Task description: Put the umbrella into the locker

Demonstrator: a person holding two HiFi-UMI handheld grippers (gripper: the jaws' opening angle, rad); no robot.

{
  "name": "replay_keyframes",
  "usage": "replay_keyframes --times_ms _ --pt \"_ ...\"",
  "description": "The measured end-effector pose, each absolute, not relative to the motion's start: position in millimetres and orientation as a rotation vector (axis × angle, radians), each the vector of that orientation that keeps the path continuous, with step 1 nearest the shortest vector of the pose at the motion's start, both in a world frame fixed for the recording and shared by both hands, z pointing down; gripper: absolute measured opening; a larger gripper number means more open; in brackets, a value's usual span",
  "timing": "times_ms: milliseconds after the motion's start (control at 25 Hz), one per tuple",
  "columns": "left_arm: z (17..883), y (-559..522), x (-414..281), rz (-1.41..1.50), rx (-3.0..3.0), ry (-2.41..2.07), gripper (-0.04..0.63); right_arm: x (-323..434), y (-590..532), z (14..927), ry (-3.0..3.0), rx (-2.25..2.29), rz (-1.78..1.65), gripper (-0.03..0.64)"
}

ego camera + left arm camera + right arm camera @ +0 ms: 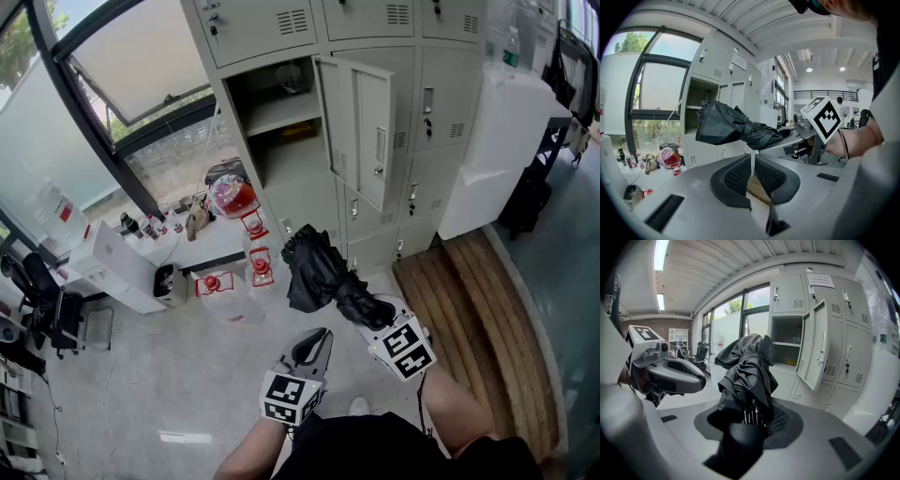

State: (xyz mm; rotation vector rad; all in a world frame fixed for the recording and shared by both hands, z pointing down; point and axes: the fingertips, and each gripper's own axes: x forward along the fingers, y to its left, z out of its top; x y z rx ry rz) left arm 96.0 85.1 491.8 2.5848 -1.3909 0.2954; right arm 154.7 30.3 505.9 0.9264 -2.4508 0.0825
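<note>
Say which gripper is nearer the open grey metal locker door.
Right. The right gripper, shut on the black folded umbrella, points toward the grey locker door; the left gripper, shut and empty, is further back, leftward.

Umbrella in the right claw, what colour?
The umbrella is plain black, fabric and handle alike; the right gripper view shows it best.

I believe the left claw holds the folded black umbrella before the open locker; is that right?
Not quite: the right claw holds the folded black umbrella before the open locker, as the right gripper view shows; the left claw is shut, empty.
</note>
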Motion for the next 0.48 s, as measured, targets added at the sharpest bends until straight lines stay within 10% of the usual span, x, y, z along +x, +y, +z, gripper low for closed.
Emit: replay_keyframes --times_ms 480 --pt "493.6 83.8 98.3 0.29 2.581 -1.382 0.029 154.0 29.0 505.4 -2.473 0.924 0.116 0.227"
